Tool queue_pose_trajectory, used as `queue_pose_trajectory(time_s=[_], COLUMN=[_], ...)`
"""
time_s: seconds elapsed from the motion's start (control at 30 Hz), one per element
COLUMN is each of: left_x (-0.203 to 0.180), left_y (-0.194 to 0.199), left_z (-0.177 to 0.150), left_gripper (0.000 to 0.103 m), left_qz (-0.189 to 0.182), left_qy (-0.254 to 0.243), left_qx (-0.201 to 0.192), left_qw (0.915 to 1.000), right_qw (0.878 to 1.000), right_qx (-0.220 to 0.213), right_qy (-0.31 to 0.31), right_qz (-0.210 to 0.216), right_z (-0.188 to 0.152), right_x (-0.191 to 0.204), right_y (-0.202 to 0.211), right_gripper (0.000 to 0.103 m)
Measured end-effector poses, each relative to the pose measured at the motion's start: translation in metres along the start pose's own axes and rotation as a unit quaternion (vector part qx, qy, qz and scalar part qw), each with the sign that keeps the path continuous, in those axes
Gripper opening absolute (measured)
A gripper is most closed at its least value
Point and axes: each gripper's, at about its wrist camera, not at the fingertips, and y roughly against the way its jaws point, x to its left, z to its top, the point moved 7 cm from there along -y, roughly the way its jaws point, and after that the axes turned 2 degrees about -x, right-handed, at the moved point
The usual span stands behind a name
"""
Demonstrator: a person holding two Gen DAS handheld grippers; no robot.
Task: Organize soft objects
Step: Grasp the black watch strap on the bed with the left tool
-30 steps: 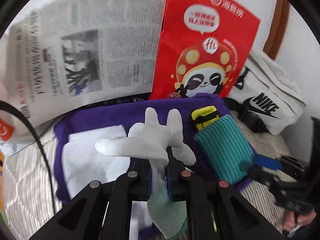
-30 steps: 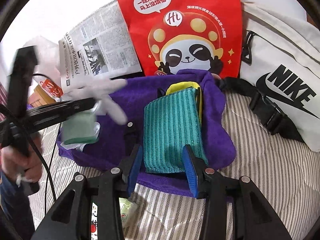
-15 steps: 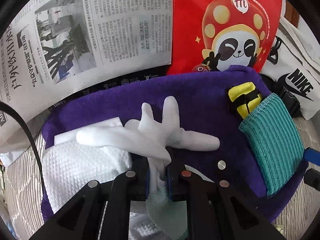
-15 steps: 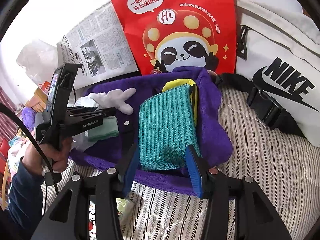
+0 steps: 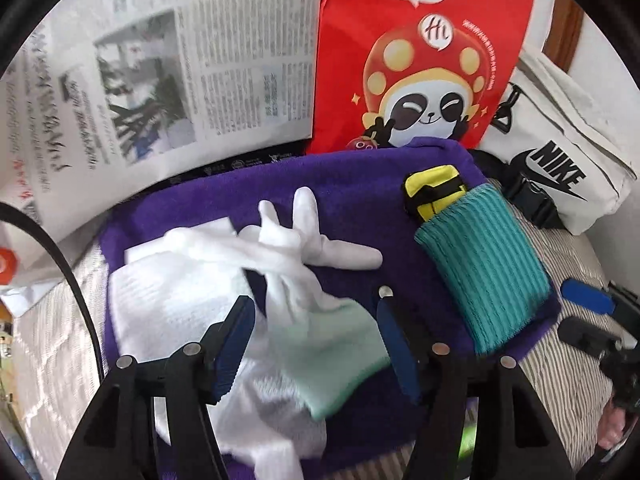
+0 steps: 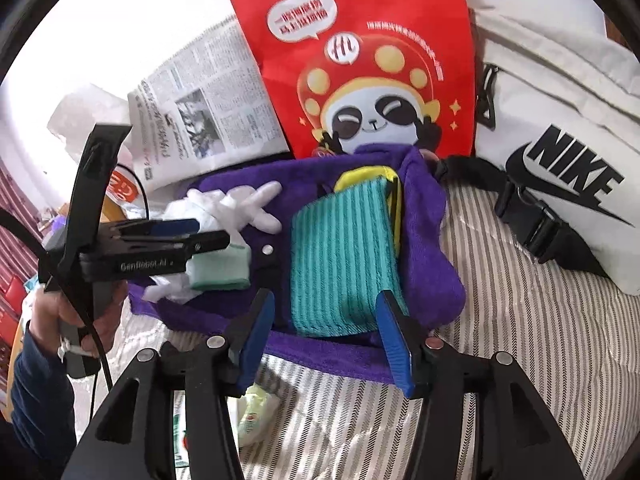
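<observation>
Release is what just happened: the left gripper, clamped on the white glove's cuff a moment ago, has just sprung its jaws wide, leaving the glove lying free on the purple towel, overlapping the white cloth. Further right on the towel, the right gripper has eased wider around the teal cloth, apparently not pressing it. Judged placed; glove done.

towel: plush purple cloth | glove: white knit, green cuff | pouch: ribbed teal fabric | bag: glossy red paper
</observation>
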Motion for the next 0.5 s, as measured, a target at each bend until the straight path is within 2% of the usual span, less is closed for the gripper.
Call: queue_pose_trajectory(time_s=[0.2, 0.33, 0.5], left_x=[-0.004, -0.010, -0.019], left_y=[0.046, 0.067, 0.071], left_z=[-0.012, -0.039, -0.082], left_gripper=[0.062, 0.062, 0.062], left_qz=[-0.014, -0.025, -0.055], left_qy=[-0.003, -0.026, -0.058], left_qx=[-0.026, -0.039, -0.039], left_qw=[0.9996, 0.9986, 0.9960], right_qw=[1.000, 1.000, 0.999], right_qx=[-0.014, -0.006, 0.004], right_qy=[-0.001, 0.025, 0.025], right_qz=[0.007, -0.011, -0.037], right_z=[0.000, -0.012, -0.032], right_x=[0.012, 0.024, 0.022], right_y=[0.024, 0.037, 0.057], right_gripper=[0.056, 0.056, 0.056])
